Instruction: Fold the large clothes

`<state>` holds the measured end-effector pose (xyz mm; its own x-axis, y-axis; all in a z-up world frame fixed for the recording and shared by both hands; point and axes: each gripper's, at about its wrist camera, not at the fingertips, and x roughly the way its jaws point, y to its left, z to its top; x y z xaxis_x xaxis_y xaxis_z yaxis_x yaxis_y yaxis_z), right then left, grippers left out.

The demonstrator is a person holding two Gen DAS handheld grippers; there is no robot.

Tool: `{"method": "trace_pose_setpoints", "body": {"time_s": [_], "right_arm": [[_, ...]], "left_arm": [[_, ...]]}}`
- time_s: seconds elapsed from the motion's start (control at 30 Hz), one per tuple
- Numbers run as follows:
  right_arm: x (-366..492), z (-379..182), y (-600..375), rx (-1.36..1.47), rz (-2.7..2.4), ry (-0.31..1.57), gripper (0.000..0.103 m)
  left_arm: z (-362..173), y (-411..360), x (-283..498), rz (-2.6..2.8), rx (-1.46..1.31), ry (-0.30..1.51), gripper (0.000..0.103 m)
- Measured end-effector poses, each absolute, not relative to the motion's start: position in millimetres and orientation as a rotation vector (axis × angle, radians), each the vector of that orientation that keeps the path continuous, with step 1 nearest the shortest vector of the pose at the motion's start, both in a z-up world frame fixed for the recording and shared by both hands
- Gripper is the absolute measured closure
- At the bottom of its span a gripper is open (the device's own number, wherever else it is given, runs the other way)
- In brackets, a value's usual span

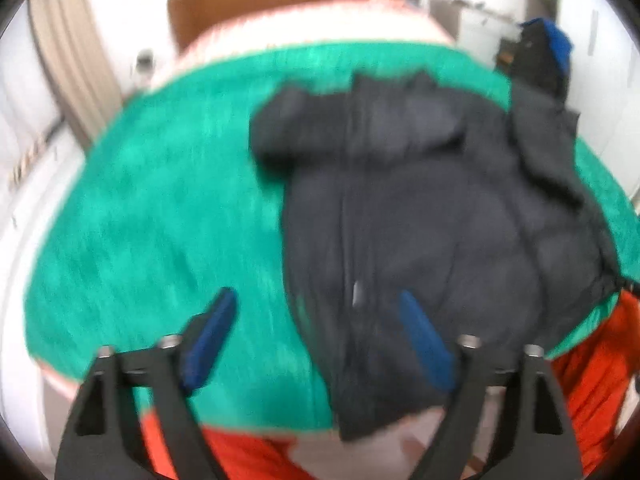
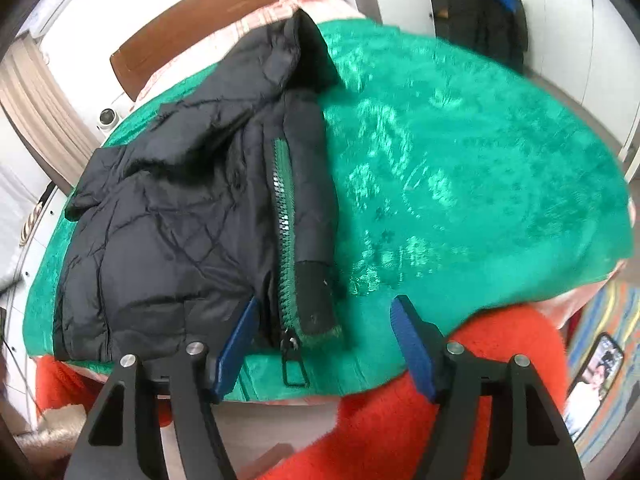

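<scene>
Both hand-held grippers hover spread and empty at the near edge of a bed, over a dark puffer jacket.

Nearest, the right hand-held gripper (image 2: 324, 316) brackets the jacket's hem by the zipper pull (image 2: 294, 364); the left hand-held gripper (image 1: 316, 312) hangs over the other hem corner. The jacket (image 2: 176, 208) lies on the green blanket (image 2: 460, 168), one side seemingly folded inward, collar toward the headboard (image 2: 192, 28). Risk: slick, puffy fabric could slip from a shallow pinch, or the fold could spring open.
</scene>
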<state>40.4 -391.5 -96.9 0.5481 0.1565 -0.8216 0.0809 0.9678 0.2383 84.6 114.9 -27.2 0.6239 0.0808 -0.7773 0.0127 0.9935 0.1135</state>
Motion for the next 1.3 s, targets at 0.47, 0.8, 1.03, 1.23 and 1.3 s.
{"method": "trace_pose_setpoints", "body": {"time_s": [0.47,0.8,1.03,1.23,1.3], "right_arm": [[32.2,-97.6,-382.8,0.225,0.041,0.955,0.032],[40.9,-111.1,-377.4,0.211,0.053,1.018,0.032],[41.4,-111.5,-380.7,0.224,0.050,1.016,0.032],[40.5,-109.6,-381.7,0.231,0.046,1.006,0.032],[39.6,-109.1,-380.2,0.227,0.044,1.001,0.032]], "left_arm": [[-70.1,-3.3,241.0,-0.141,0.518,0.846,0.005],[-120.0,-47.9,321.3,-0.188,0.539,0.888,0.003],[-106.8,-16.4,341.3,-0.113,0.360,0.906,0.095],[-4.8,137.6,293.2,0.091,-0.035,0.748,0.095],[14.3,204.3,266.7,0.203,-0.151,0.697,0.095]]}}
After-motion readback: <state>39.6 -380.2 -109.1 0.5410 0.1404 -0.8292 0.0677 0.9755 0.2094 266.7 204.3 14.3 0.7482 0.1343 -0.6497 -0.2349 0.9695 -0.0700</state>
